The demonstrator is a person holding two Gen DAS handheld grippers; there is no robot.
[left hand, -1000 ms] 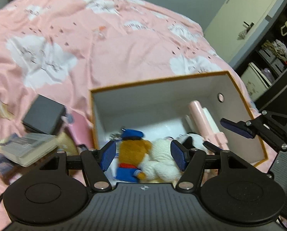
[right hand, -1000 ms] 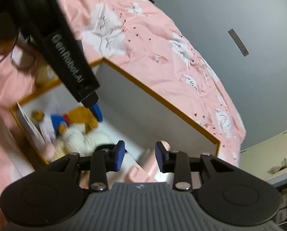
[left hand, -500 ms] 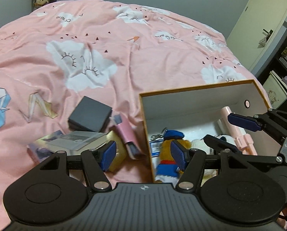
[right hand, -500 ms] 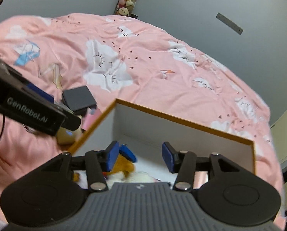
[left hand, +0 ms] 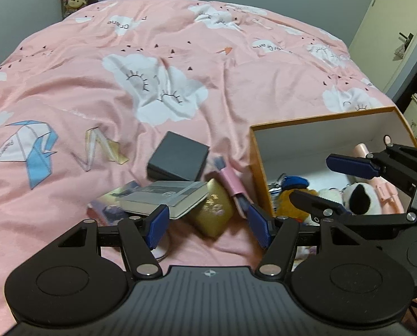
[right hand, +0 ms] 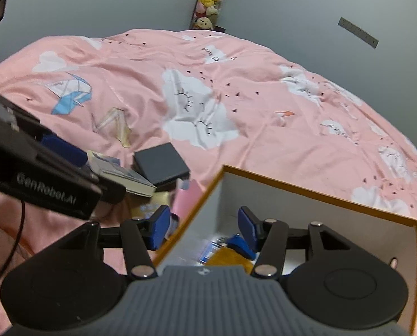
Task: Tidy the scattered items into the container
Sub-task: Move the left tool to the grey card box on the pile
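On the pink bed, the empty left claw (left hand: 208,225), jaws wide apart, hovers nearest a gold pouch (left hand: 212,214) and grey book (left hand: 163,197) heaped just left of the orange-rimmed box (left hand: 323,116), while the right claw (right hand: 202,228), its jaws just opened and empty, straddles the box's near corner.

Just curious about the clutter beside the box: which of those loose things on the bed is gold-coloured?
The small gold pouch, lying beside the orange-rimmed box. The square box is dark grey, the book pale.
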